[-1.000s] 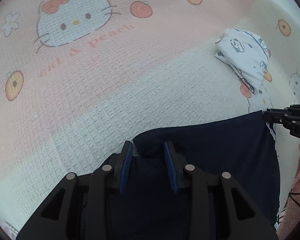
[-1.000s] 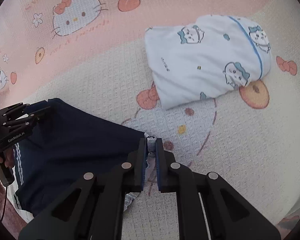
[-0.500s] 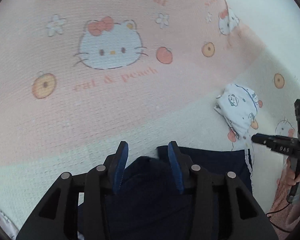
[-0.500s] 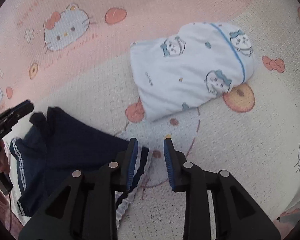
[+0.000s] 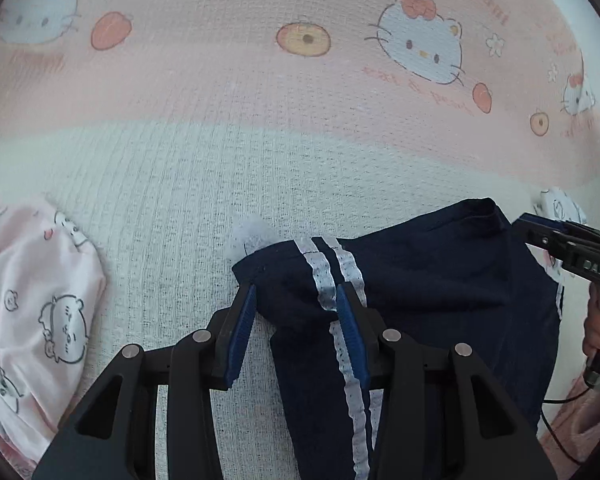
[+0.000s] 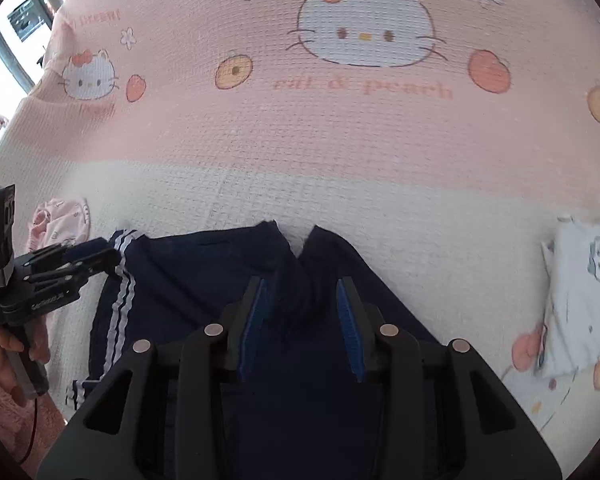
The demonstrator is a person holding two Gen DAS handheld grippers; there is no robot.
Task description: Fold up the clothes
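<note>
My left fingers stand apart, having just let go, and straddle the striped side seam of the navy shorts without pressing on it. The shorts lie on the bed's cat-print blanket, with a pink printed garment bunched at the far left of the left wrist view and a white tag or lining peeking out at the hem corner. Further right, my right fingers are also parted, their gap just widening, and hover over the dark cloth where the two leg openings meet in a notch; nothing is pinched there. At the far right of that view a folded white printed garment rests well apart from the shorts.

I judge the fold just laid needs tidying. To do that well, I should bring each pair of fingers down on one clean edge, catch both layers together, pull evenly so the stripes line up, and avoid snagging the blanket's weave.
</note>
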